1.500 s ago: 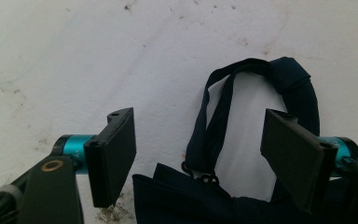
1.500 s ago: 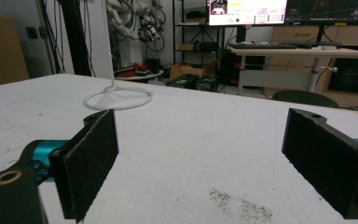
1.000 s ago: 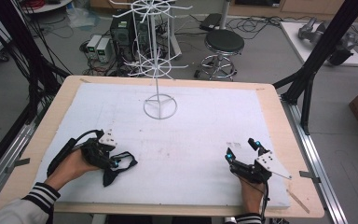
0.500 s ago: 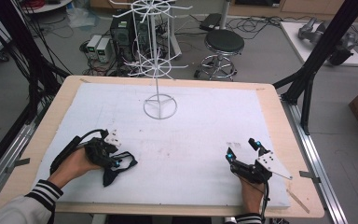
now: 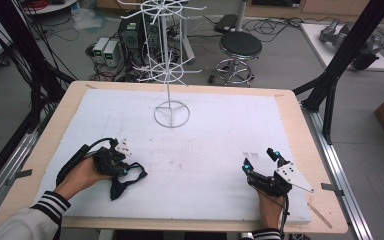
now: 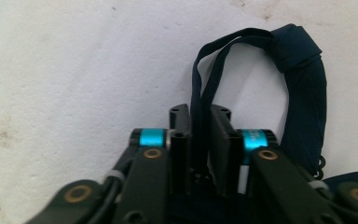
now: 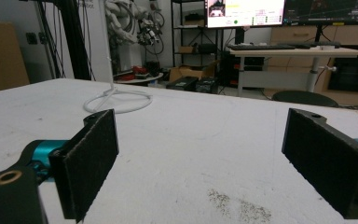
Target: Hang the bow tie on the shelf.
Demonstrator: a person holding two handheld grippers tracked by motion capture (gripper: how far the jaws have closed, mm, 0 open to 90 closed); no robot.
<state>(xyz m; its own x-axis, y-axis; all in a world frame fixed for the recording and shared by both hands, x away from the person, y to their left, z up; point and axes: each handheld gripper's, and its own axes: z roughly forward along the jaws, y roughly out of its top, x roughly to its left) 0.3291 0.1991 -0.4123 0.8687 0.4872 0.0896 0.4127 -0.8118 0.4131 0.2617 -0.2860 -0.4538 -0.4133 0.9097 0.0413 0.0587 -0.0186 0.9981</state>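
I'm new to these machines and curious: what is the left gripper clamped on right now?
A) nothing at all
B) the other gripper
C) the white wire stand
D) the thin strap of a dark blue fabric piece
D: in the left gripper view, the left gripper has its jaws closed on the thin strap of the dark blue fabric piece.

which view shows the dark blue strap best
The left gripper view: the dark blue strap loops up close, pinched in the left tongs. The high view shows it small; the right gripper view faces the white stand.
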